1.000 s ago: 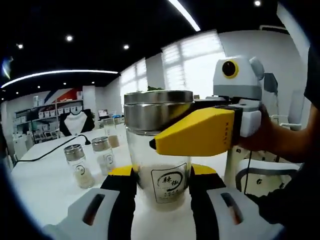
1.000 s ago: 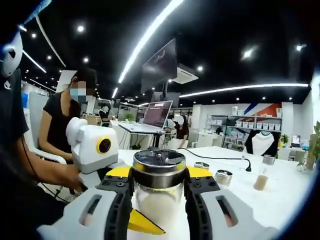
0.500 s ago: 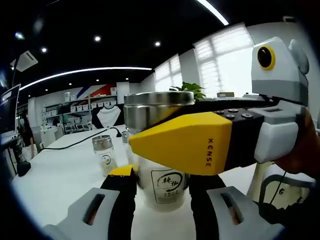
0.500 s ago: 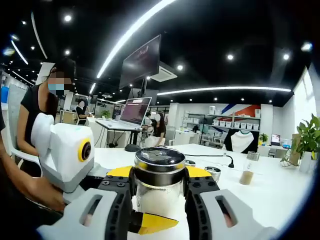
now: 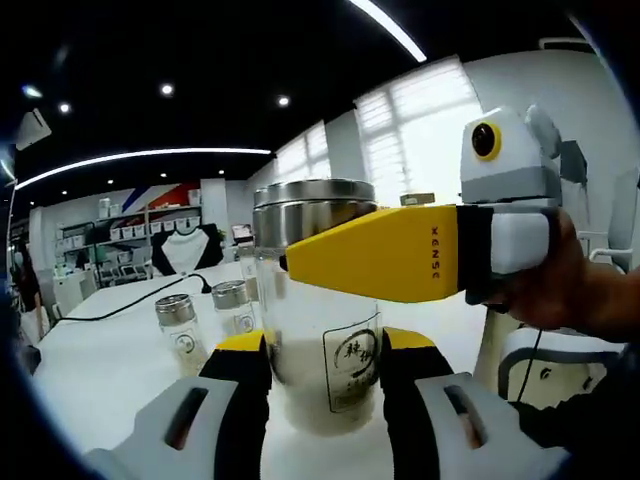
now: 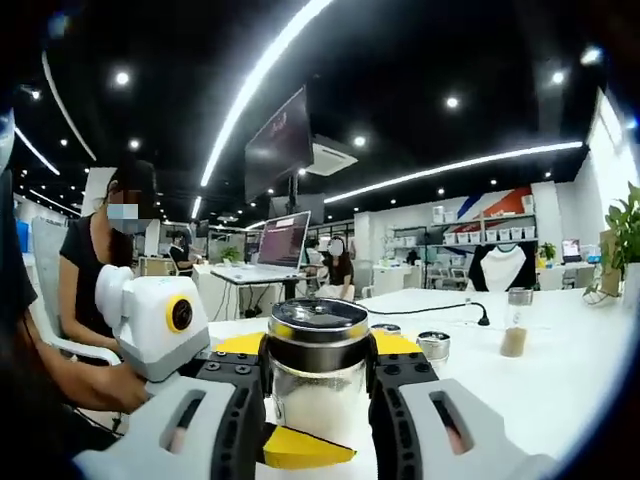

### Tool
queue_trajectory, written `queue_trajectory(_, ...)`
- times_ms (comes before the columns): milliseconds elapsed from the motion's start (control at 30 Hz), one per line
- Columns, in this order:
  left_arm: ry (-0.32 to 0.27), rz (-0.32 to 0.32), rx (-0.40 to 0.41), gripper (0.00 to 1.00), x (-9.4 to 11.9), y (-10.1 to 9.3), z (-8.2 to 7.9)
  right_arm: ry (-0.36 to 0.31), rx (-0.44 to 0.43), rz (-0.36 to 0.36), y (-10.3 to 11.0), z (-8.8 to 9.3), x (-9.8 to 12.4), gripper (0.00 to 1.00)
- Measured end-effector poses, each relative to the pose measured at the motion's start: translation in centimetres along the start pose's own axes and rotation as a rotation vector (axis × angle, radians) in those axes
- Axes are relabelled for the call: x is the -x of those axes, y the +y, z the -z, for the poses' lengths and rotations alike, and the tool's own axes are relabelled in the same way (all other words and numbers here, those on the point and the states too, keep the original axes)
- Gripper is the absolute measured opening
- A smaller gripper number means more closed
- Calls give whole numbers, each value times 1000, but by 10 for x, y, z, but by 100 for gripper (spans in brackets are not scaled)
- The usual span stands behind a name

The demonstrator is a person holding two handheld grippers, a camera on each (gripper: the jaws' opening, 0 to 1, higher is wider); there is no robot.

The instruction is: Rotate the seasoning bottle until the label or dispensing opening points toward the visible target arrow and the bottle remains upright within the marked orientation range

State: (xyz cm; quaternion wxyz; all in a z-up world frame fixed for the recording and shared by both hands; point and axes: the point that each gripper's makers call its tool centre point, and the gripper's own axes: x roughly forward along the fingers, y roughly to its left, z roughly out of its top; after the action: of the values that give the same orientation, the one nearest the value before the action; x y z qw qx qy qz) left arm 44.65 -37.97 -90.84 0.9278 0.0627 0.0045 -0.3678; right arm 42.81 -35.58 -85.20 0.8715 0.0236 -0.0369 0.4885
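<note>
Small jars, left of the left tool: two small jars [image 5: 180, 322] with metal caps are standing on the white desk [image 5: 100, 380], ahead and to the left of the left tool's jaws, apart from the big bottle; each is showing a pale fill in its lower part and a round mark on its glass.

Cable: a black cable [image 5: 120, 303] is running across the desk behind those jars.

Seasoning bottle: the seasoning bottle [image 5: 318, 330] is standing upright on the desk, right between the left tool's jaws; it is a clear glass jar with a steel cap, a pale powder is filling its lower part, and its square label with dark characters is facing toward the right of the left gripper view.

Left tool [image 5: 322, 352]: its black-and-yellow jaws are closing narrowly on the bottle's lower body, pressing on both sides.

Right tool, seen from the left gripper view: the right tool [image 5: 330, 262] is coming in from the right, a hand wrapped round its white body, one yellow jaw lying across the bottle just under the cap.

Person: in the right gripper view a seated person in a dark top [image 6: 95, 275] is sitting left of the tool, behind the left tool's white body [image 6: 155, 318].

Right tool [image 6: 318, 352]: its jaws are clamping the bottle [image 6: 318, 375] at the neck below the steel cap, with pale powder showing through the glass.

Far containers, right of the right tool: a low round tin [image 6: 436, 345] is sitting just right of the jaws; farther right a slim jar [image 6: 515, 325] is holding a tan fill.
</note>
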Motion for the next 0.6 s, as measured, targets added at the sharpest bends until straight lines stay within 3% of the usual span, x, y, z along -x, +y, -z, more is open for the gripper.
queue_trajectory(67,14,67,8,45,2,-7,0,-2,-52,-17,-2,0,3,36)
queue_trajectory(200,21,76,6,44,4,-5,1,-12,-89,-31,-2,3,1,36)
queue_trajectory(433,54,-81,-2,44,2,12,11,38,59,19,4,10,-12,37)
queue_trajectory(600,17,-157,15,44,3,15,7,33,-16,96,-3,10,-14,37)
